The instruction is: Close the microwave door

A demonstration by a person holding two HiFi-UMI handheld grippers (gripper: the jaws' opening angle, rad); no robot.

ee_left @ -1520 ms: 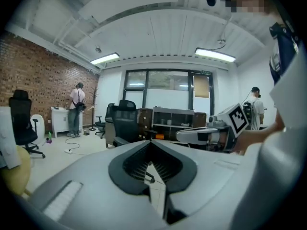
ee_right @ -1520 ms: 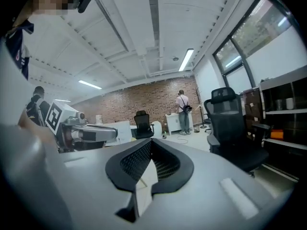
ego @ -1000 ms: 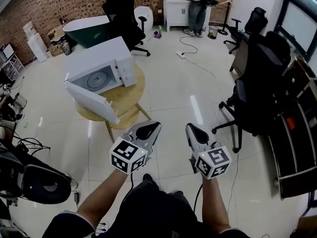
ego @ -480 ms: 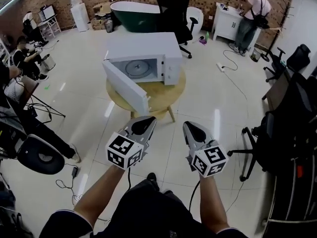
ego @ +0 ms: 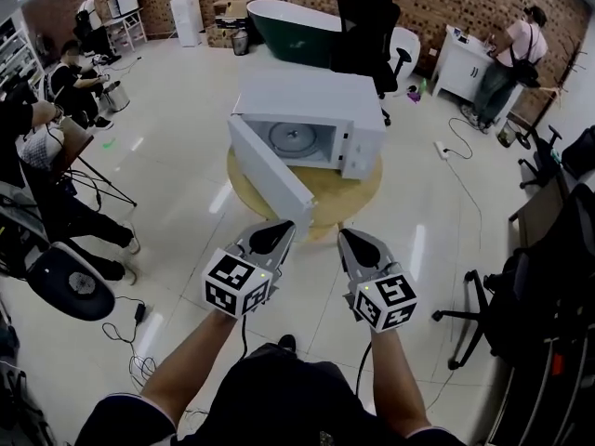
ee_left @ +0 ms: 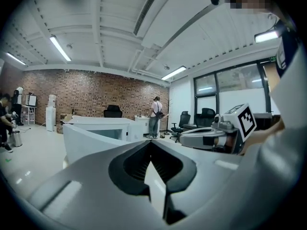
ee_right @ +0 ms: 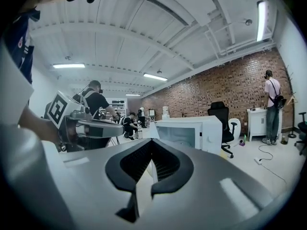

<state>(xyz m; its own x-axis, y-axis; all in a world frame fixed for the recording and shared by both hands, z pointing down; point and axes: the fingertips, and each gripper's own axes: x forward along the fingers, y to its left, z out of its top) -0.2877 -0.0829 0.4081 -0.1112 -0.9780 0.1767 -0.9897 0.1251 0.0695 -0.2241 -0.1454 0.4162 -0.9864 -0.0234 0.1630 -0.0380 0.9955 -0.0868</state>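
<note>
Microwave: a white microwave (ego: pixel 311 100) stands on a round wooden worktop (ego: pixel 358 186) at 12 o'clock from both claws, its open front turned toward the person.
Door: the door (ego: pixel 270 177) is hinged on the microwave's left edge and swung wide open. Its free edge points to 6 o'clock, out past the worktop's near rim and toward the claws.
Inside: the round turntable (ego: pixel 296 138) shows in the open cavity, and nothing is seen on it.
Left claw: the left claw (ego: pixel 277 234) is held in the air over the floor, just short of the door's free edge and not touching it. Its own view shows the jaws clenched tip to tip with nothing between them.
Right claw: the right claw (ego: pixel 354 242) is at 3 o'clock from the left one and level with it, short of the worktop's near rim. Its jaws are likewise clenched and empty.
Left claw's view: the open door (ee_left: pixel 81 140) lies ahead at 10 o'clock, with the right claw to the side at 2 o'clock.
Right claw's view: the microwave (ee_right: pixel 192 131) lies ahead at 1 o'clock.
Surroundings: a black office chair (ego: pixel 367 21) and a dark green bathtub (ego: pixel 293 26) stand beyond the microwave at 12 o'clock. A person (ego: pixel 511 59) stands at a white cabinet (ego: pixel 463 61) at 2 o'clock.
</note>
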